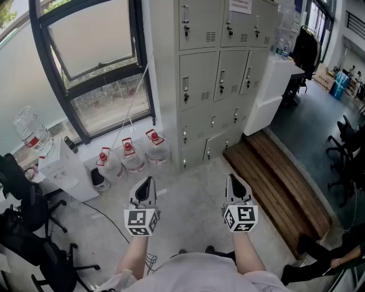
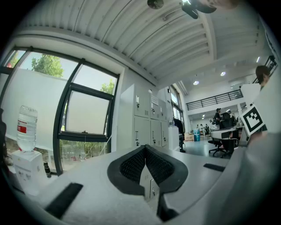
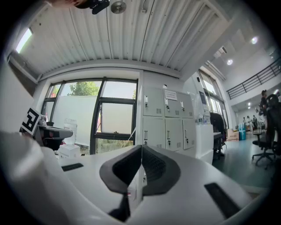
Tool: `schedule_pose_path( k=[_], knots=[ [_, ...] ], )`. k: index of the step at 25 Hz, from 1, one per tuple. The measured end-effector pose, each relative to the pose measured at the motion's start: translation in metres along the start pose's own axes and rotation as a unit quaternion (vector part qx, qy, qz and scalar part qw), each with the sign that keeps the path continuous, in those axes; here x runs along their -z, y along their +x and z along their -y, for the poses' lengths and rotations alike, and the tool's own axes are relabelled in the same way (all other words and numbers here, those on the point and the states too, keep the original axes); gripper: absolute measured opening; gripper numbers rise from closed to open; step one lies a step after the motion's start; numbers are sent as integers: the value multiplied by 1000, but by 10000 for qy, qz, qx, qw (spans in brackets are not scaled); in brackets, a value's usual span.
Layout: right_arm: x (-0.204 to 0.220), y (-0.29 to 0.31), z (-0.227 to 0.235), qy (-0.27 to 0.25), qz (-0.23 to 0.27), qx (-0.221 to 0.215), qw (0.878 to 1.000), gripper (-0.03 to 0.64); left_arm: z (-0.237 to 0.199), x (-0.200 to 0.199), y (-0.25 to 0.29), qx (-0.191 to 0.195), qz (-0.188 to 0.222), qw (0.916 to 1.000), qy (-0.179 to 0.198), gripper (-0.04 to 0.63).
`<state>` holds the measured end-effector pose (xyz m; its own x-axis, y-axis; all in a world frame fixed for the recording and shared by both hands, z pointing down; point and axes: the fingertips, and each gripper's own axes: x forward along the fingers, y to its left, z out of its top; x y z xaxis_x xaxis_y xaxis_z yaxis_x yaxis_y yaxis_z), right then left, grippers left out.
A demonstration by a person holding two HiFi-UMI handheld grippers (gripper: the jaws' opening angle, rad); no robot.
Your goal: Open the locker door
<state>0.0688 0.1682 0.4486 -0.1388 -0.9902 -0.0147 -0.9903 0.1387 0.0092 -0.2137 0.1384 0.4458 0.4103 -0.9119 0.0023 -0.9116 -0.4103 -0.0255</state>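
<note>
Head view looks steeply down on a pale floor, with both grippers held level and side by side at the near edge, well apart from the lockers. The left gripper has its jaws pressed together at the tips with nothing between them; the right gripper has its jaws closed just as tightly and is also empty; each carries a marker cube just ahead of the person's forearm.

The locker bank, pale grey, stands on the far side, right of centre, in columns of small doors; every door in sight lies closed and flush, each with a handle and a vent slot; a sheet of paper is stuck on a top door. Neither gripper touches the bank; bare floor lies between them and it.

Left of the lockers is a dark-framed window; below it, three water bottles with red caps stand in a row on the floor, the rightmost just beside the bank's left side; at the far left a water dispenser bears an upturned bottle. Right of the lockers a white cabinet juts out; a wooden platform runs along the floor on the right; dark office chairs stand at the right edge. In the left gripper view and the right gripper view the lockers show ahead, beyond the closed jaws.
</note>
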Motion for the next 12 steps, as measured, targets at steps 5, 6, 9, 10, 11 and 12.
schedule_pose_path(
  k=[5,6,9,10,11,12],
  knots=[
    [1,1,1,-29,-30,-52,10000,14,2,0,1,-92,49,9999,-70,8],
    [1,1,1,-27,-27,-61,10000,14,3,-1,1,-109,83,9999,-70,8],
    [0,2,4,-36,-7,-95,9999,14,6,-4,2,-124,118,9998,-45,8],
    [0,3,4,-39,-8,-110,9999,14,7,-4,3,-132,114,9998,-49,9],
    [1,3,5,-43,-14,-125,9999,14,7,-3,3,-146,108,9998,-60,8],
    [2,4,5,-46,-22,-139,9999,14,7,-3,4,-163,100,9998,-73,9]
  ],
)
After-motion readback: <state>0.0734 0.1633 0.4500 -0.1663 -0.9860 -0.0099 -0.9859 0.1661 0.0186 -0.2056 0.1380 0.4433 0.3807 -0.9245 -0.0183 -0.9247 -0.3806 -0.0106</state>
